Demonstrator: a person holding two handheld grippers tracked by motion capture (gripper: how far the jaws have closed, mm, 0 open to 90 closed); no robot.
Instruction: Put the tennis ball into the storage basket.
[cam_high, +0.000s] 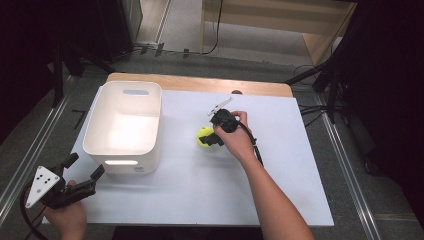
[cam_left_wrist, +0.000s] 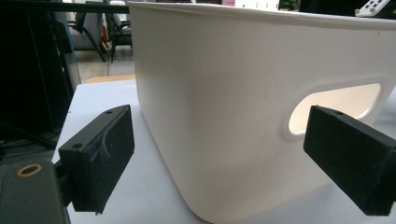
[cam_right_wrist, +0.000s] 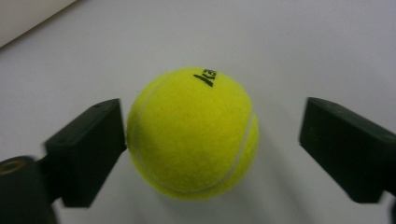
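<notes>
Grasping is the step in hand, judged from how the tools stand. At the left, the left gripper (cam_high: 82, 172) hangs over the near-left corner of the white worktop (cam_high: 200, 190), its fingers (cam_left_wrist: 100, 156) released and spread with nothing between them, pointing at the near wall of the white plastic bin with cut-out handles (cam_high: 150, 90), which stands just ahead of it. To the right of the bin, apart from its wall, the fuzzy yellow-green tennis ball (cam_right_wrist: 194, 133) rests on the worktop near its middle. The right gripper (cam_high: 212, 136) reaches down at it from the right, and its fingers (cam_right_wrist: 88, 149) straddle the ball without clenching: one finger looks to be at the felt or just off it, the other stands well off. The next move probably calls for closing evenly so the ball is not nudged and sent rolling, then a lift high enough to clear the bin's rim. Open worktop lies all round the ball, with the far wooden edge (cam_high: 200, 82) and the right edge well apart from it.
</notes>
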